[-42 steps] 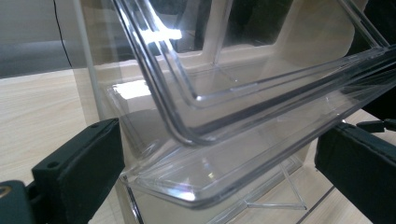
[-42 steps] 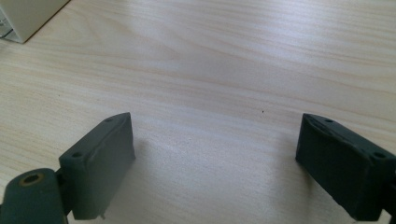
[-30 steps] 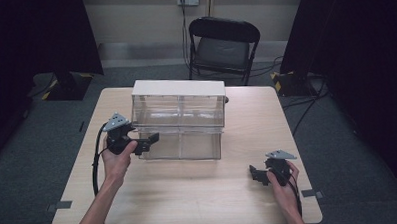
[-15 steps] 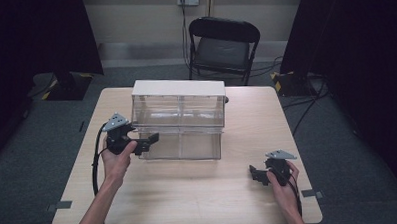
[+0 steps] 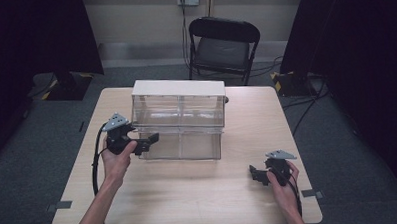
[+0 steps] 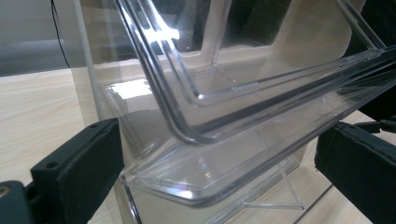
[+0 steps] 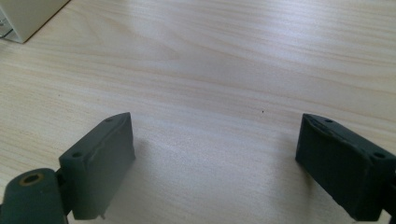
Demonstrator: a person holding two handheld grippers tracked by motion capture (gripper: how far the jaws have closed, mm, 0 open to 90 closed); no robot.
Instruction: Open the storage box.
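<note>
A clear plastic drawer cabinet (image 5: 178,100) with a cream top stands at the middle of the wooden table (image 5: 199,192). Its lower drawers stick out a little toward me. My left gripper (image 5: 148,142) is at the front left corner of the lower left drawer (image 5: 162,147). In the left gripper view that gripper (image 6: 219,154) is open, its jaws wide apart on either side of the drawer's clear rim (image 6: 187,135), with gaps on both sides. My right gripper (image 5: 253,174) rests low near the table's front right. It is open (image 7: 215,128) over bare wood, with nothing between its fingers.
A black folding chair (image 5: 223,46) stands behind the table's far edge. The cabinet's cream corner (image 7: 23,14) shows at the top left of the right gripper view. Bare tabletop (image 7: 210,56) lies between the cabinet and the right gripper. Dark curtains flank the room.
</note>
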